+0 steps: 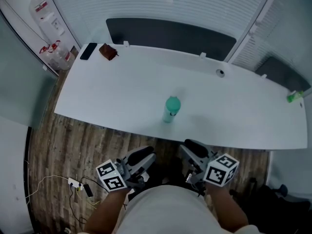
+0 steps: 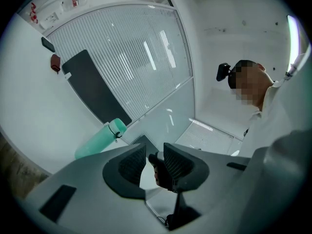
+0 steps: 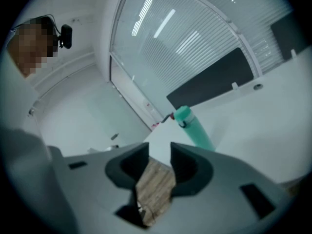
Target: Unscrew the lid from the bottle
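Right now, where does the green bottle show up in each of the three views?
Head view: bottle at centre, upright on the white table, near its front edge.
Left gripper view: bottle at lower left, leaning in the picture.
Right gripper view: bottle just right of centre.
Shared landmark: the dark panel behind the table, in all three.

**Around the white table**

We are looking down at a white table [image 1: 122, 96] standing on a wood-plank floor [image 1: 73, 140]. At its far left corner a black phone [image 1: 88, 51] is lying just beside a small reddish-brown thing [image 1: 108, 51]. A round cable hole [image 1: 220, 73] is showing near the far edge, and a small green thing [image 1: 294, 96] is sitting at the right end. Behind the table we are seeing a dark panel [image 1: 170, 35] and slatted blinds [image 1: 161, 4]. On the floor at left, a white power strip [image 1: 74, 183] is trailing thin cables.
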`<state>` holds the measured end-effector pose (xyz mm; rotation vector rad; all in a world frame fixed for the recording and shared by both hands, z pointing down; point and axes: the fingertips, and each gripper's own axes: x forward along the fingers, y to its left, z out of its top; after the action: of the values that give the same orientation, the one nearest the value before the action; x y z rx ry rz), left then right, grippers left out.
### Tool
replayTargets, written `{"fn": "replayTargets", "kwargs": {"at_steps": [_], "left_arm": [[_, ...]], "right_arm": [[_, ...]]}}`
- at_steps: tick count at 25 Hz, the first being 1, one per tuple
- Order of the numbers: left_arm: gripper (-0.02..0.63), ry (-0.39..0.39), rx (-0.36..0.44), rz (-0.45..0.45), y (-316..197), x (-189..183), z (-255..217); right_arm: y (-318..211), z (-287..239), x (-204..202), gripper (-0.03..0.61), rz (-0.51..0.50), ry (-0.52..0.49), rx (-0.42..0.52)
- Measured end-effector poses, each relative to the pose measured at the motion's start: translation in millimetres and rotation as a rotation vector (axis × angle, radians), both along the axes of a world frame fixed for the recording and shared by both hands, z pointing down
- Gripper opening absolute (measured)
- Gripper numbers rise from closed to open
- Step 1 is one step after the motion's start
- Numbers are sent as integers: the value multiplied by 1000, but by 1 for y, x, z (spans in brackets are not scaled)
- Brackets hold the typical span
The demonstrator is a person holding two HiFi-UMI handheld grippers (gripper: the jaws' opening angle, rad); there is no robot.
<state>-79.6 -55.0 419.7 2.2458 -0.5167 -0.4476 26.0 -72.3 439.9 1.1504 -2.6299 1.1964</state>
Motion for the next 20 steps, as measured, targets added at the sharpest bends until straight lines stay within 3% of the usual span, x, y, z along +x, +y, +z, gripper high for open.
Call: {"fn": "replayTargets", "kwargs": {"at_steps": [9, 20], "left_arm": [[112, -24, -13, 3, -12, 18, 7], [188, -316, 159, -13, -76, 38, 37]], "right_arm": [[-10, 5, 16, 132, -7, 13, -15], [-79, -1, 11, 132, -38, 163, 126]]}}
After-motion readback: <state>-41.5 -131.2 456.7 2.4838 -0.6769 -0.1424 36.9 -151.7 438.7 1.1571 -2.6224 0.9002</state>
